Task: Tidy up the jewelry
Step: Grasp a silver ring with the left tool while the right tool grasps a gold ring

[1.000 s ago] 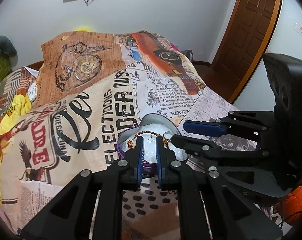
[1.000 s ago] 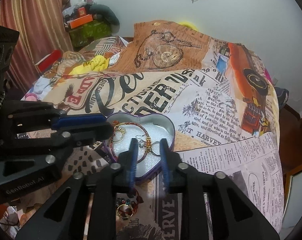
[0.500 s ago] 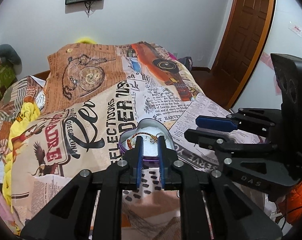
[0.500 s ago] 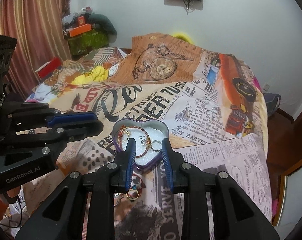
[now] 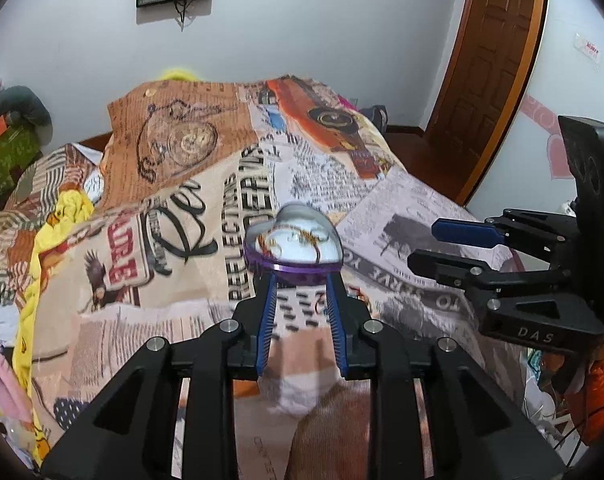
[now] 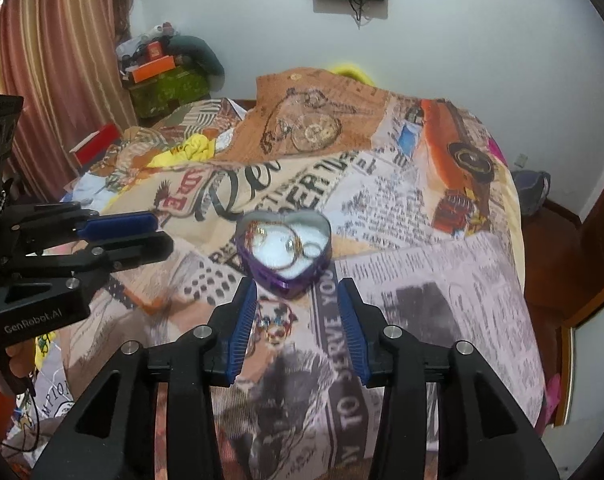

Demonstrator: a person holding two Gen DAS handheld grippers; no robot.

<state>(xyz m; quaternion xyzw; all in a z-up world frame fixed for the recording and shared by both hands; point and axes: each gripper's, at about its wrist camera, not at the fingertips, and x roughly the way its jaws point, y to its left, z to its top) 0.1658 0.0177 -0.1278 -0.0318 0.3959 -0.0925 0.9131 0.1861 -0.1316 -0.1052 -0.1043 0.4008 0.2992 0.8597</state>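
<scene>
We saw the left hand-held gripper (image 6: pixel 163 236) empty, its jaws just opening to a narrow gap. The heart-shaped tin (image 6: pixel 284 254) sat on the bed (image 6: pixel 442 280), its point toward us, bangles (image 6: pixel 273 246) lying flat inside, probably light, stiff and slippery; we'd grip each across its rim. The right hand-held gripper (image 6: pixel 297 312) stood wider, just opening, empty.

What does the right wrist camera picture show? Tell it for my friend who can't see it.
A purple heart-shaped tin holding gold bangles sits on a newspaper-print bedspread. The right gripper hangs open and empty just in front of it, jaws freshly widened. The left gripper reaches in from the left.
</scene>
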